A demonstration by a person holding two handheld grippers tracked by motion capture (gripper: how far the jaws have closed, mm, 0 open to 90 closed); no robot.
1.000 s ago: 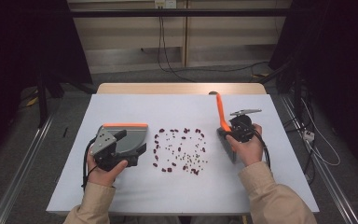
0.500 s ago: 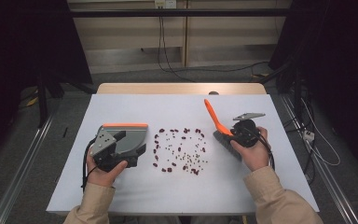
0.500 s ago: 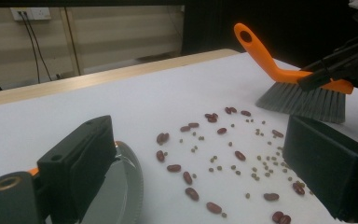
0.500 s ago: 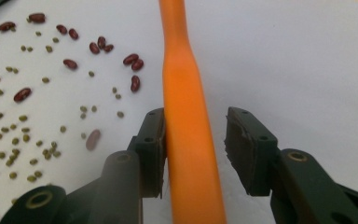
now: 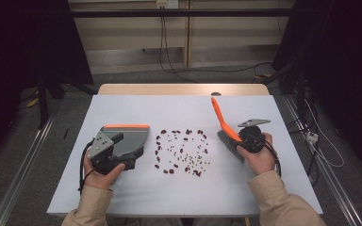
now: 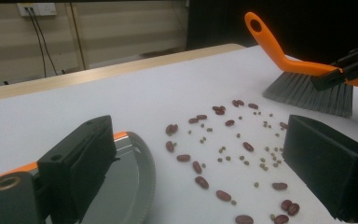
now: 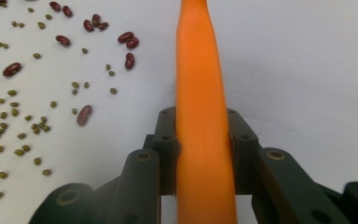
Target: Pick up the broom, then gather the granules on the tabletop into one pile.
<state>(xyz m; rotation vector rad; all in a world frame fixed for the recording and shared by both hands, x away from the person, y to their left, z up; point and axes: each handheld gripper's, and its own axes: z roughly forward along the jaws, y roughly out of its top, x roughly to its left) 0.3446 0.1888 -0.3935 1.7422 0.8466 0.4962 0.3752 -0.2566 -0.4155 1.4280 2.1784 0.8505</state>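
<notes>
Red beans and small green beans (image 5: 181,150) lie scattered in the middle of the white table (image 5: 136,106). At their left a grey dustpan (image 5: 132,139) with an orange edge lies flat. My left gripper (image 5: 122,157) is at it. In the left gripper view, the jaws of the left gripper (image 6: 205,158) stand wide apart. One jaw is over the dustpan (image 6: 130,186), and only beans (image 6: 223,140) lie between them. My right gripper (image 5: 233,141) has just been closing and is shut on the orange handle of a brush (image 5: 221,117), whose grey bristles are right of the beans.
The table has bare white surface in front of and behind the beans. Its wooden far edge (image 5: 184,89) shows beyond the white top. Cables (image 5: 169,61) run over the floor behind, and metal rails (image 5: 23,160) flank the table.
The brush handle has tilted over to the left and its bristles have come down nearer the beans. The left hand and the dustpan have kept still.
</notes>
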